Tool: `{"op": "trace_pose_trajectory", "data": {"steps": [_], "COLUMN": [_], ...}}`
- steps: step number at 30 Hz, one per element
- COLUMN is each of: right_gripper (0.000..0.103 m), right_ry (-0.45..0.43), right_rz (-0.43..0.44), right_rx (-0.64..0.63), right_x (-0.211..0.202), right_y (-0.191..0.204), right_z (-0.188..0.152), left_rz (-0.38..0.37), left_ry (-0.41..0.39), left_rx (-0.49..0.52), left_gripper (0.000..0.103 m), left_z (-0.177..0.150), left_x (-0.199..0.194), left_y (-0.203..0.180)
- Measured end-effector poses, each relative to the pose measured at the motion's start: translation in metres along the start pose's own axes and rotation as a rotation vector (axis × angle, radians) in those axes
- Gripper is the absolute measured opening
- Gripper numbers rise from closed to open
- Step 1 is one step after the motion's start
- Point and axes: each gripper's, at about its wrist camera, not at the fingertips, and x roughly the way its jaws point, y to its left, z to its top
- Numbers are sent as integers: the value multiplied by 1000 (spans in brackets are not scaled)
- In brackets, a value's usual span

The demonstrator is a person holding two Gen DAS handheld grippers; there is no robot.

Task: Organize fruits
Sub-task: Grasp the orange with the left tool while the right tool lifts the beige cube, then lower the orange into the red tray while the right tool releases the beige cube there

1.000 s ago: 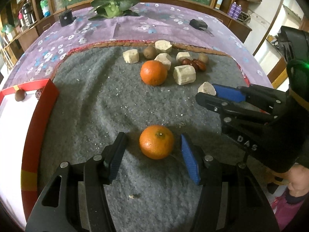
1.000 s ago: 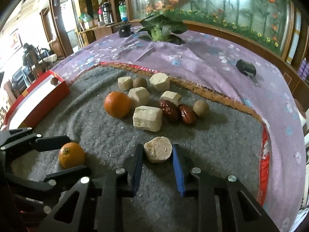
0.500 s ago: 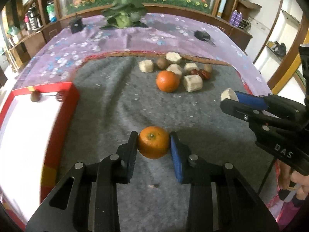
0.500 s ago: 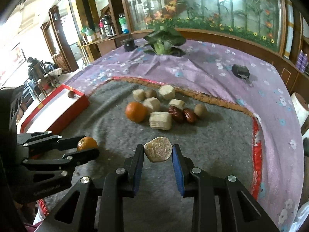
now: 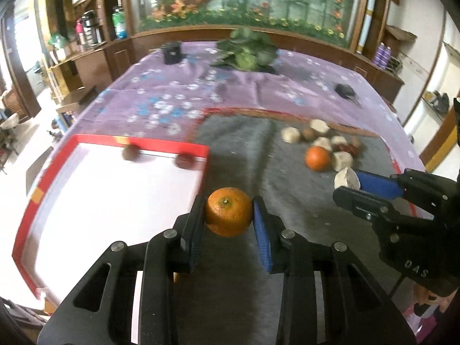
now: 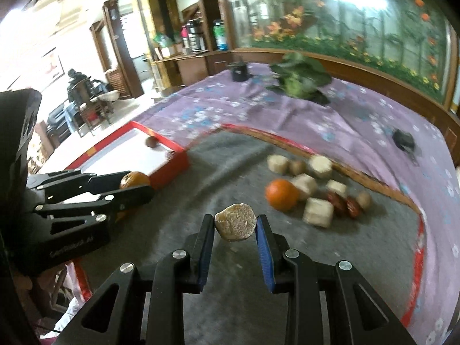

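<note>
I see the big table [image 5: 161, 97] under a purple flowered cloth [image 6: 359, 115], with a grey mat [image 5: 238, 143] laid over its near part. The mat's far edge has a red and tan border [image 6: 339, 166] that curves round on the right.

Taking the red tray [image 5: 26, 224] as my landmark: it sits at the mat's left edge, its right wall against the grey. Its white floor holds two small brown round fruits [image 5: 130, 153] [image 5: 184, 161], both against the far wall; blur hides what kind they are. The rest of the floor is bare white.

My left claw [image 5: 229, 217] hangs just off the tray's right wall, over the mat, pinching an orange [image 5: 228, 211] between its pads, stem end toward the camera. In the right wrist view that orange [image 6: 135, 178] shows beside the tray's near corner.

My right claw [image 6: 235, 227] is well right of the tray, above open grey mat, clamped on a pale rough chunk [image 6: 235, 222]. From the left camera the same chunk [image 5: 346, 178] sits at the tips of the right claw [image 5: 352, 185].

Far right of the tray, near the mat's border, lies the pile: a second orange [image 6: 281, 195], several pale chunks [image 6: 317, 212], two dark red dates [image 6: 345, 204] and small brown round fruits [image 6: 363, 199], packed touching one another. Between tray and pile the mat is open.

Beyond the tray, on the cloth, stand a dark pot [image 5: 171, 53] and a leafy green plant [image 5: 247, 53].
</note>
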Motion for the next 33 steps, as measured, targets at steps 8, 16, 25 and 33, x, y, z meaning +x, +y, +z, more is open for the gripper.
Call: {"op": "trace_pose_trajectory", "data": {"steps": [8, 16, 25, 33], "right_gripper": [29, 29, 29, 34], "right_ry": [24, 64, 138, 130], "right_rz": [73, 145, 167, 201], "right_rx": [-80, -161, -207, -184], "right_x": [28, 72, 126, 130], "right_y": [41, 83, 106, 102], "right_z": [27, 53, 67, 66], "left_rz": [75, 115, 127, 146], "left_ry": [-9, 29, 76, 106], "left_rx": [-95, -189, -223, -266], "left_gripper": [32, 32, 32, 48], "left_z": [6, 9, 7, 4], "left_x": [-1, 15, 35, 44], "left_y": [58, 106, 120, 128]}}
